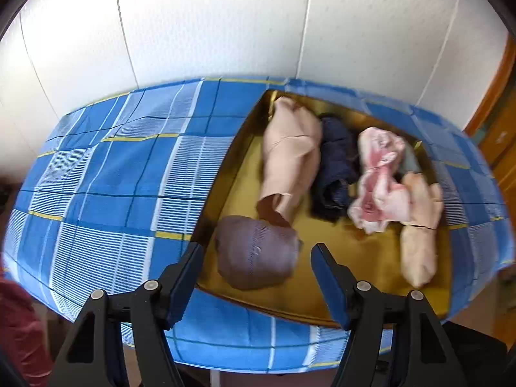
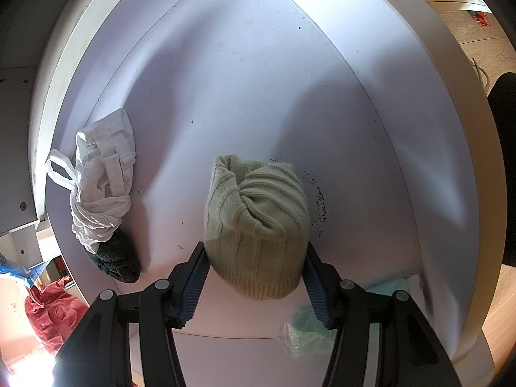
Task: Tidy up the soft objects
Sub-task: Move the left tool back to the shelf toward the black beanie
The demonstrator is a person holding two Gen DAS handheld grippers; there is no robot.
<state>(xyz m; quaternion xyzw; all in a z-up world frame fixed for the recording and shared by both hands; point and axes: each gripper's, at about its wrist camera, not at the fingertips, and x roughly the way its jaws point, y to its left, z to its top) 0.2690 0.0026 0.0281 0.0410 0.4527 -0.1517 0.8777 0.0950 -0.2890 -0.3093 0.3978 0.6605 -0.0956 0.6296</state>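
Green wool hat [image 2: 256, 225] sits in the white drawer [image 2: 429, 148], squeezed between the right gripper [image 2: 254, 259] pads. It could slip out if lifted fast, because it is squashy. Left gripper [image 1: 256, 259] is let go above the purple bundle [image 1: 256, 251] in the gold tray [image 1: 225, 193].

I am seeing my left gripper [image 1: 258, 264] showing black angular plastic arms, round silver pivot pins and dark blue finger pads [image 1: 325, 274]. My right gripper [image 2: 254, 280] is showing the same black frame and silver pins, its blue pads [image 2: 196, 277] ribbed with fine horizontal grooves.
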